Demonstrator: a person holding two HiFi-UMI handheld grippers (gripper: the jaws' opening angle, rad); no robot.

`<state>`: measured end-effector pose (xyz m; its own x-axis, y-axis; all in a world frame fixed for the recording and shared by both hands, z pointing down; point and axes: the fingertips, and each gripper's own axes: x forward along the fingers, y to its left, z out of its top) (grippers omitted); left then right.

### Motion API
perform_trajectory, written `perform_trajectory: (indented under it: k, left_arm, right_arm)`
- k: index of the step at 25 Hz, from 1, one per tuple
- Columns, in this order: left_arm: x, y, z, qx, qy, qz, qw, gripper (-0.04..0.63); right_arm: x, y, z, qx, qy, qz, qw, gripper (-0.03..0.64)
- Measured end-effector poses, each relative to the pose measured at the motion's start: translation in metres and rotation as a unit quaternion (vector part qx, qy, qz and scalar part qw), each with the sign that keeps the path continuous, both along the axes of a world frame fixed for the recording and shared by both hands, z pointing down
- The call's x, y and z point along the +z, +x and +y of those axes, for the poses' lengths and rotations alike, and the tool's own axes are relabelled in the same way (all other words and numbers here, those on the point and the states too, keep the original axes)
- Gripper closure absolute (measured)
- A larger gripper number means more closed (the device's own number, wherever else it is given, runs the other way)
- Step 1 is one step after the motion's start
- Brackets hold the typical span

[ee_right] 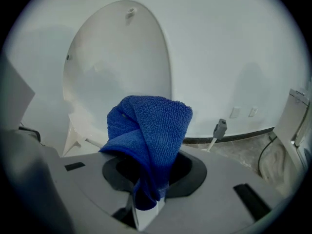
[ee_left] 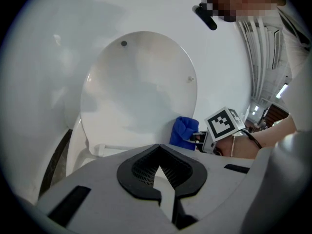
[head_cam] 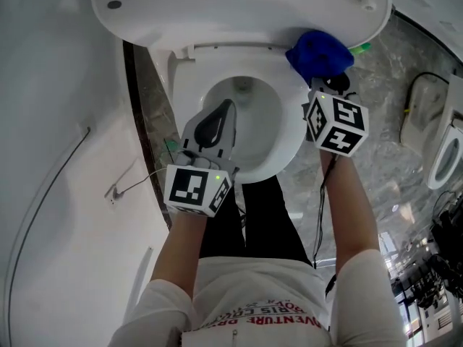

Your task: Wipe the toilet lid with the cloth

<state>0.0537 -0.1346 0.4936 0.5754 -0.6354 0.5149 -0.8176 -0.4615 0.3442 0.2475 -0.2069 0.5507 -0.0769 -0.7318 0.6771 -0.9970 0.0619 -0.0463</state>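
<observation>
The white toilet lid (head_cam: 239,6) stands raised behind the open bowl (head_cam: 286,132). My right gripper (head_cam: 329,82) is shut on a folded blue cloth (head_cam: 318,53), which sits at the bowl's far right rim, just below the lid's lower edge. In the right gripper view the cloth (ee_right: 151,130) bunches up out of the right gripper (ee_right: 146,201) in front of the lid (ee_right: 117,67). My left gripper (head_cam: 226,110) hovers over the bowl, shut with nothing in it. The left gripper view shows the left gripper (ee_left: 161,172), the lid (ee_left: 141,91) and the cloth (ee_left: 183,130).
A white curved wall or tub (head_cam: 58,157) fills the left side. Grey marble floor (head_cam: 391,85) lies to the right, with a second white fixture (head_cam: 445,157) and a cable on it. A wall valve (ee_right: 219,128) sits low on the right. The person's legs stand before the bowl.
</observation>
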Motion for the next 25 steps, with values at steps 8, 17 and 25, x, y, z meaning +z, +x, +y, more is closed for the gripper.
perform_trajectory:
  k: [8,17,25]
  left_arm:
    - [-0.012,0.022,0.015,0.01,0.007,0.002,0.9999,0.589]
    - [-0.122,0.016,-0.012,0.014,0.071,0.008,0.9973,0.589]
    - [-0.273,-0.007,-0.087,-0.001,0.18,0.01,0.9836,0.589]
  right_arm:
    - [-0.01,0.04,0.039,0.057,-0.025,-0.007,0.998,0.529]
    - [-0.144,-0.01,0.049,0.007,0.031,-0.055,0.998,0.529]
    - [-0.328,-0.034,-0.004,-0.026,0.18,-0.056,0.982,0.529]
